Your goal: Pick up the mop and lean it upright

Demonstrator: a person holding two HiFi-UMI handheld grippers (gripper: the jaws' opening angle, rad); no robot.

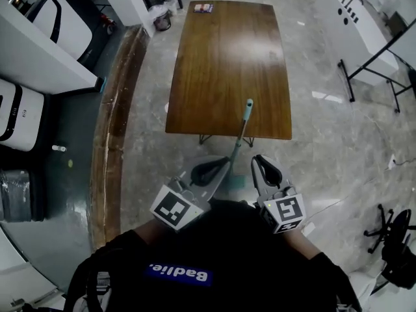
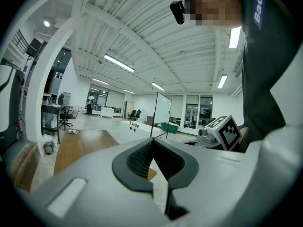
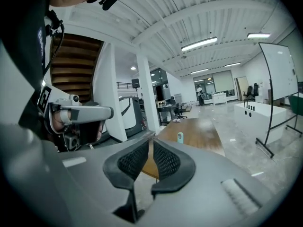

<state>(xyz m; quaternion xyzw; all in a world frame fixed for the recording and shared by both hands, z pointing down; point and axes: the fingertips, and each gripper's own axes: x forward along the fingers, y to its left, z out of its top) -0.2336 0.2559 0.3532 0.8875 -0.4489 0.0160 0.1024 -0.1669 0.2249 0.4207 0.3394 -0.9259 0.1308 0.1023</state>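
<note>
The mop (image 1: pixel 238 142) stands nearly upright, its teal handle tip (image 1: pixel 248 103) resting against the near edge of the wooden table (image 1: pixel 227 57) and its teal head (image 1: pixel 237 182) on the floor. My left gripper (image 1: pixel 223 164) is just left of the shaft; its jaw tips touch with nothing between them. The right gripper (image 1: pixel 258 158) is just right of the shaft. A narrow slit shows between its pads and nothing is in it. In the right gripper view the handle tip (image 3: pixel 180 136) shows ahead, beyond my jaws (image 3: pixel 150 148).
A small box (image 1: pixel 203 8) lies at the table's far end. A wooden curb (image 1: pixel 114 129) runs along the left, with white machines (image 1: pixel 19 112) beyond it. A white board on a black stand (image 1: pixel 356 28) is at right, and a chair base (image 1: pixel 390 233) at lower right.
</note>
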